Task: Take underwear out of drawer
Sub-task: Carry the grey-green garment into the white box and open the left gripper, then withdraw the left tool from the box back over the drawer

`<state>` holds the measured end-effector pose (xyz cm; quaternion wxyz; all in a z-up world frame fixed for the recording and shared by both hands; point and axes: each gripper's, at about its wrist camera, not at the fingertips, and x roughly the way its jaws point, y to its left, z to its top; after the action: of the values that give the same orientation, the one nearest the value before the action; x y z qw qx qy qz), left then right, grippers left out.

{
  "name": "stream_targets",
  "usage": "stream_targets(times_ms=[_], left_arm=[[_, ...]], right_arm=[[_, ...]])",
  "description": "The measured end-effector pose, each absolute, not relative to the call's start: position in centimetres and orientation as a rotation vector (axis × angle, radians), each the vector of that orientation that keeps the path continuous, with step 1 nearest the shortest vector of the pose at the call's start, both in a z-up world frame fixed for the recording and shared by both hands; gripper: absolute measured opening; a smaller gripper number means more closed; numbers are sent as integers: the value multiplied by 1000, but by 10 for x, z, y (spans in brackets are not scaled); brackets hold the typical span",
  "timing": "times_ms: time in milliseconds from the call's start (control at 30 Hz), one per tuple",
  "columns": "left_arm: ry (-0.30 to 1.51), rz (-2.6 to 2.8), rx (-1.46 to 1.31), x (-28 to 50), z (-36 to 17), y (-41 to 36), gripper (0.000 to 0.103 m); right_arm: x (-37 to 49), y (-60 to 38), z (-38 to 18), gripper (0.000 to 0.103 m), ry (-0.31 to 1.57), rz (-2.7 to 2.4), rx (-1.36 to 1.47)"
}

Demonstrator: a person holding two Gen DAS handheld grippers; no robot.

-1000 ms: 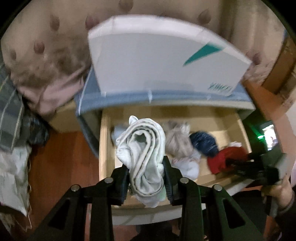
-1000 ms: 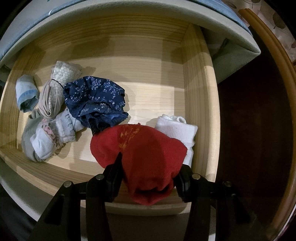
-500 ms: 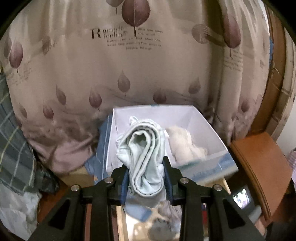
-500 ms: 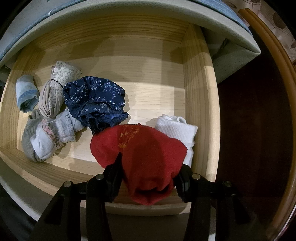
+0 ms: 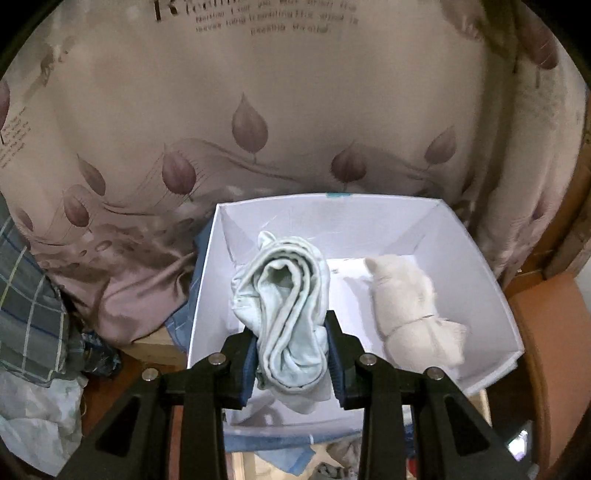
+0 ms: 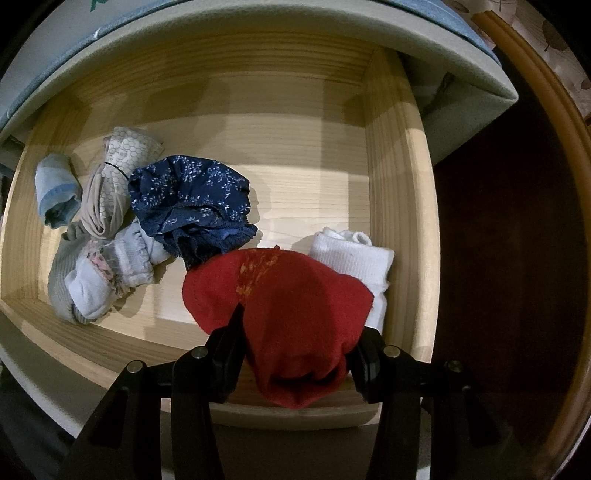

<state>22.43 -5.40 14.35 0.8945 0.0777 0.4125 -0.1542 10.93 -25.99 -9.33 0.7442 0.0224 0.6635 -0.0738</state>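
Our left gripper [image 5: 291,354] is clamped on a rolled pale green underwear [image 5: 286,310], with the white box [image 5: 480,273] just ahead and below it. Our right gripper [image 6: 295,347] pinches a red underwear [image 6: 291,314] over the wooden drawer [image 6: 391,206], the navy floral piece [image 6: 192,199] ahead to the left.

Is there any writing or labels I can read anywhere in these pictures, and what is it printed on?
"R..." then blurred letters: large brown heading at the top of the leaf-print curtain, cut off by the frame, not readable in full.
Three smaller lines beneath that heading: too blurred to read.
Small lines of text at the curtain's left edge: too small to read.
Teal mark on the white box above the wooden drawer: only a fragment, unreadable.
The clothes carry no readable labels.
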Motion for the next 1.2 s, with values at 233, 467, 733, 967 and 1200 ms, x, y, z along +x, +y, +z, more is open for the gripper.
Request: stream_targets(times_ms=[233,467,733,967,1200], left_arm=[[928,-333,159,241,114,-64,35],[960,-309,176,244,102,-66,35],[948,-301,179,238,109,-63,41],[924,-303,141,224,120,-54,44],[864,-293,78,208,137,-37,45]], right_arm=[[111,-262,-94,47,1453,-152,60],[113,-262,-94,47,1453,-152,61],[114,-262,-94,47,1453,-155,59],[114,-262,-94,47,1453,-157,59],[112,-263,-95,47,1453,-158,57]])
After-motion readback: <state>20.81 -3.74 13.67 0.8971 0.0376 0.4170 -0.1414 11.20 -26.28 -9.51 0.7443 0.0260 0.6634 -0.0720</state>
